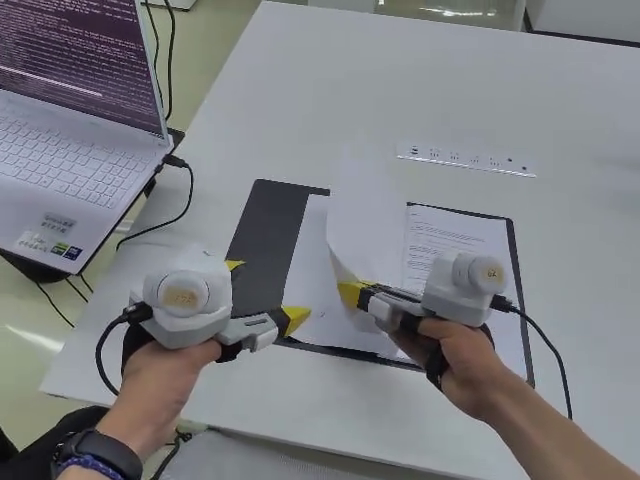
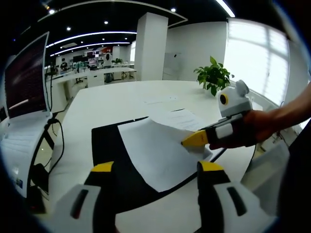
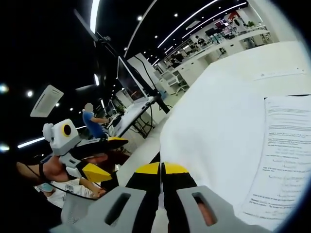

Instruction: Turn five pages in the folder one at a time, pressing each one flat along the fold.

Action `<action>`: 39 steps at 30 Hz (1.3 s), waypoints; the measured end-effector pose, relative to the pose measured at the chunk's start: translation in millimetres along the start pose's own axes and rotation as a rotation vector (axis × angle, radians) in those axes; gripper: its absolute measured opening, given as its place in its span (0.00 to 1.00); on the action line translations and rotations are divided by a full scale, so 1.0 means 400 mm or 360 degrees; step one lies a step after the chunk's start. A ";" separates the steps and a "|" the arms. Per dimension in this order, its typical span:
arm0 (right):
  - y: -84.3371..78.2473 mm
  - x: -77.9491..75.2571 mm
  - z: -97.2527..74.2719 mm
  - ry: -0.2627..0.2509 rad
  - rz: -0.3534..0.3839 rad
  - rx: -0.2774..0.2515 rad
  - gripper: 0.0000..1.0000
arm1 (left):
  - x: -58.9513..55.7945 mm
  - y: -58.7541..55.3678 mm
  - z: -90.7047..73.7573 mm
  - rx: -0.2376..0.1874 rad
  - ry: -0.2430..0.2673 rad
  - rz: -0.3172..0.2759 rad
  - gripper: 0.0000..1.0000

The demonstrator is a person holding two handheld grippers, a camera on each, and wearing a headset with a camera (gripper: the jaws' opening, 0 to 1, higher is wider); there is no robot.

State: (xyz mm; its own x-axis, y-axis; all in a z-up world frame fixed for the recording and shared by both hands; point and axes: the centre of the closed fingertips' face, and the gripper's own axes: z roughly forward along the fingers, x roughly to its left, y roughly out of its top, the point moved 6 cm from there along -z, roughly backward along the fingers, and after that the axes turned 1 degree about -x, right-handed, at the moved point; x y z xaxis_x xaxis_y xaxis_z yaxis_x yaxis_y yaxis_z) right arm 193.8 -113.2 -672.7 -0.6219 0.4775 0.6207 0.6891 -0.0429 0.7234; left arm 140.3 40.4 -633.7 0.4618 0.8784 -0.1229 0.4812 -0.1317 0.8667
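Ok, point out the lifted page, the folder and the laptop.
lifted page (image 1: 365, 218): head view, middle of the raised sheet.
folder (image 1: 268, 245): head view, bare black left cover.
laptop (image 1: 70, 170): head view, keyboard.

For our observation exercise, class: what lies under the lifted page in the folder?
Beside the lifted page, held by the right gripper, a printed page and the black folder cover show; what lies directly beneath it is hidden.
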 end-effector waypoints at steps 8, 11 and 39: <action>-0.009 0.006 0.056 0.0019 0.0063 0.0022 0.00 | 0.024 -0.008 -0.035 -0.0013 0.0012 -0.0018 0.69; -0.014 0.003 0.070 0.0019 0.0086 0.0021 0.00 | 0.032 -0.014 -0.043 -0.0010 0.0014 -0.0022 0.70; -0.132 -0.078 0.176 -0.0095 0.0311 0.0170 0.01 | 0.052 -0.023 -0.052 -0.0005 0.0002 -0.0091 0.70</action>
State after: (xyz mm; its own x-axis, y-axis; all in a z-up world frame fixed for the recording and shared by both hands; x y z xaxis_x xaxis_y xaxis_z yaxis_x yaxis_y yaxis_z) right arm 202.8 -64.1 -751.5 -0.4519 0.5202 0.7247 0.8317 -0.0482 0.5532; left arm 129.9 69.4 -634.0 0.4327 0.8851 -0.1716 0.5045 -0.0800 0.8597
